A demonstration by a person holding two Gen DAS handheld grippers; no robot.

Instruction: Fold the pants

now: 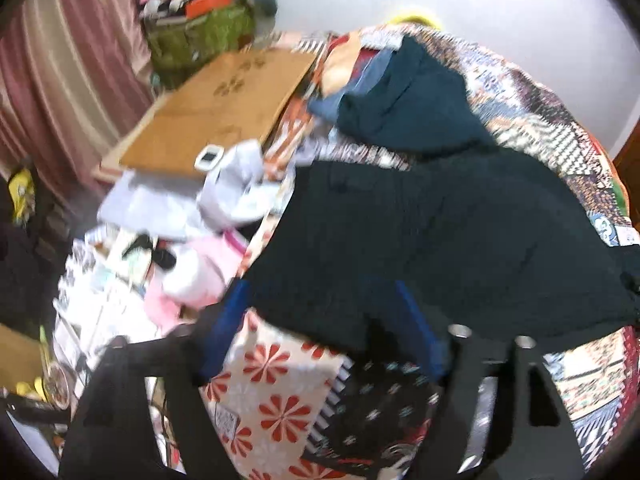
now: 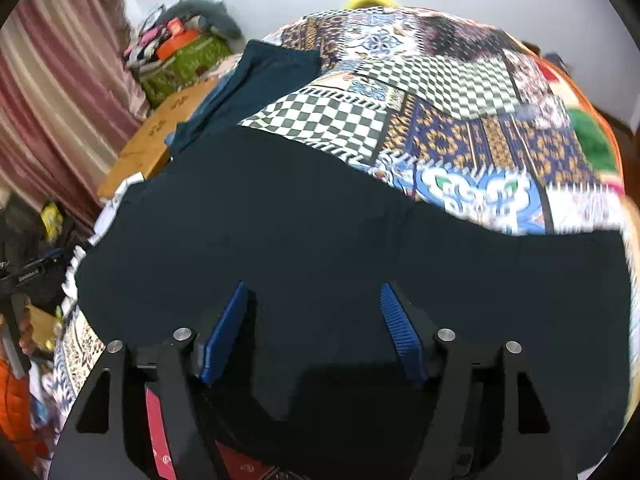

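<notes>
So the pants (image 2: 320, 240) are this big dark slab of fabric spread flat on the patchwork quilt (image 2: 440, 128), running crosswise right ahead of both my tools. Honestly they look barely started: I'd guess maybe one lengthwise fold at most, since I can't make out two separate legs, but the cloth is too dark and blurry to be sure. Everything else, bringing the ends together and squaring it up, is still to do as far as I can judge.

My right gripper (image 2: 314, 320) sits spread wide directly over the fabric, nothing between its blue pads (image 2: 400, 336). My left gripper (image 1: 320, 328) is also parted, hanging over the near edge of the pants where they meet the quilt, grabbing nothing.

Further ahead of the left tool there's a teal garment (image 1: 408, 100) lying loose on the quilt, touching the far side of the pants. Off to the left is a cardboard sheet (image 1: 216, 108) and a messy pile of clutter.
</notes>
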